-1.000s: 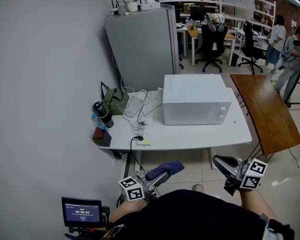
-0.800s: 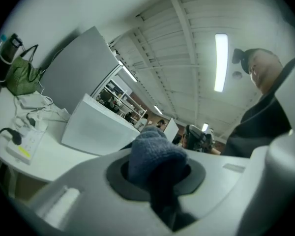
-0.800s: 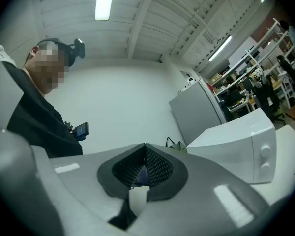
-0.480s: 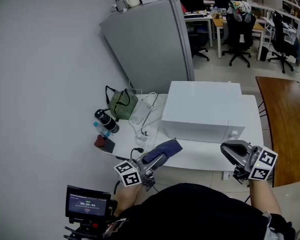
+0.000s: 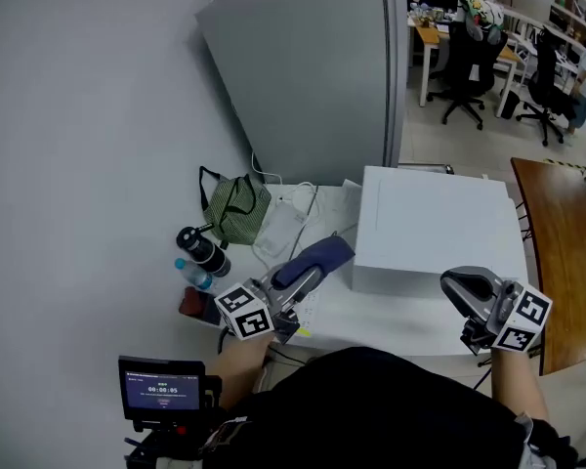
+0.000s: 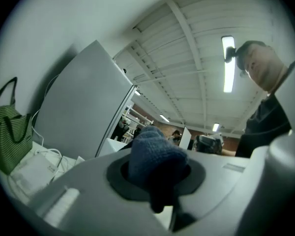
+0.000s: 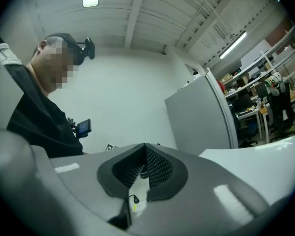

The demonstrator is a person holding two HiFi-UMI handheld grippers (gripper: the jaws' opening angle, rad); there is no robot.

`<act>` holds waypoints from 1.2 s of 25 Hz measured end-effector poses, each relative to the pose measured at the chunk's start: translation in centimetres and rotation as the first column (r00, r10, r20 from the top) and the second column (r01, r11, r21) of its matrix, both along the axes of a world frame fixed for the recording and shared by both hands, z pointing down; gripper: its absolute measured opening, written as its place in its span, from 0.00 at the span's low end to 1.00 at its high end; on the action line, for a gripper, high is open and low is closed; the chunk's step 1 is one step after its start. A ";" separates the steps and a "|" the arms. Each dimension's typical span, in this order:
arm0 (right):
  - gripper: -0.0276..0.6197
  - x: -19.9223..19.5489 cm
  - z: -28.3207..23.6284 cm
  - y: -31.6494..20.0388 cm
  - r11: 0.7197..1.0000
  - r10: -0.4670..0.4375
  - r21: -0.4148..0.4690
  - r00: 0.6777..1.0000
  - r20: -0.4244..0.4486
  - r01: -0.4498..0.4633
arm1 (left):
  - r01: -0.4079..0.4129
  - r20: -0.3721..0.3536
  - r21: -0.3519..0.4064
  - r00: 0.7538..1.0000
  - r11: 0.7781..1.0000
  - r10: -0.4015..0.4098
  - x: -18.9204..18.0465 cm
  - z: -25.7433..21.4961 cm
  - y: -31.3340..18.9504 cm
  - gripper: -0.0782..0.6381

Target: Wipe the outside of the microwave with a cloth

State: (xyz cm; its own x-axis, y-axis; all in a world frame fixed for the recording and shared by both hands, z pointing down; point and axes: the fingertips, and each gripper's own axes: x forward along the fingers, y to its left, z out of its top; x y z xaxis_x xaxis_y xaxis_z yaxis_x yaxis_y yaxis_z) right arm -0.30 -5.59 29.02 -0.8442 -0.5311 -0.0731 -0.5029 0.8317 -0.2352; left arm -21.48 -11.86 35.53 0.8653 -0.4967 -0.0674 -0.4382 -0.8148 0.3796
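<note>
Head view: left gripper [image 5: 298, 279] jaws clamped on dark blue knitted cloth [image 5: 317, 257]; cloth bunched and thick, folded end sticking out past jaw tips. Left gripper view: cloth fills gap between jaws as rounded, fuzzy lump. Green striped fabric bag [image 5: 236, 210] ahead-left of left gripper. White box-shaped microwave [image 5: 439, 228] just right of cloth, on white table [image 5: 391, 311]; whether cloth touches its left side unclear. Microwave directly ahead of right gripper [image 5: 461, 286]. Right gripper view: jaws together, nothing between them.

The cloth [image 6: 152, 154] hides the left tool's [image 6: 156, 173] jaw tips.
</note>
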 end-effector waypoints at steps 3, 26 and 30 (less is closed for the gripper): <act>0.05 -3.0 -0.3 -2.4 0.998 0.053 -0.025 0.999 -0.009 -0.053 | -0.060 0.022 0.029 0.998 0.998 0.059 -2.3 1.1 -6.2 0.19; 0.05 9.7 3.7 -11.0 0.925 0.233 -0.223 0.923 -0.305 -0.307 | -0.366 0.529 0.112 0.809 0.924 0.256 10.5 12.9 -27.6 0.19; 0.05 9.7 4.3 -11.9 0.921 0.229 -0.239 0.923 -0.311 -0.309 | -0.363 0.537 0.017 0.790 0.932 0.298 10.6 16.7 -27.6 0.19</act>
State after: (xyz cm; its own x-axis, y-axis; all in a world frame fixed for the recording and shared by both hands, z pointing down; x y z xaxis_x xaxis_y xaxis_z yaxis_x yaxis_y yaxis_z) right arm 9.40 -17.50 33.36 -0.6315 -0.7053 0.3220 -0.7753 0.5761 -0.2588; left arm -10.92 -39.43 52.23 0.8969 -0.1909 0.3989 -0.2379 -0.9687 0.0713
